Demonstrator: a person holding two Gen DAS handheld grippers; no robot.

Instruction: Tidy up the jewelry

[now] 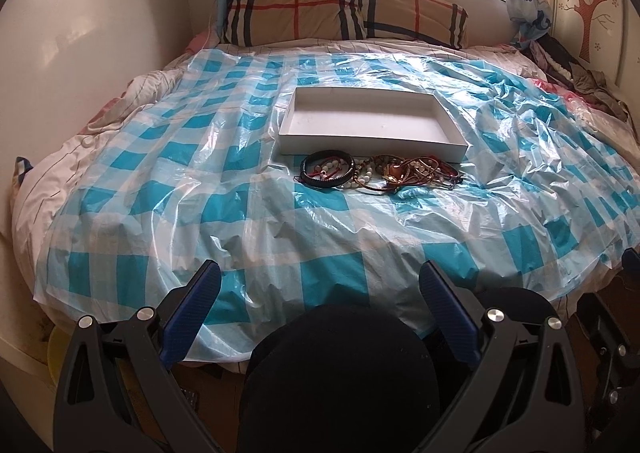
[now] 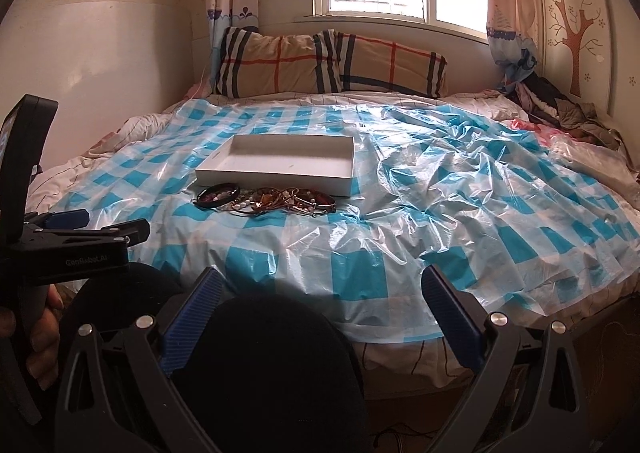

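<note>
Jewelry (image 1: 380, 173) sits in a tangled heap on the bed's checked plastic sheet (image 1: 200, 181), touching the near wall of the white tray (image 1: 372, 143), and that tray is bare inside. Left tool (image 1: 320, 301) hangs back at the bed's foot, blue pads wide apart, nothing between them; right tool (image 2: 322, 305) is the same story, spread and empty, with the heap off at its 11 o'clock. Now, this pile looks light but awkward: cords and bead strings loop through one another, so a pull on one likely drags its neighbours. Best bet, I'd say, is the black bangle (image 1: 328, 173) at the heap's 9 o'clock end, stiff and round, pinched across its rim. Beads look slippery; the sheet beneath is slick and may ride up.
</note>
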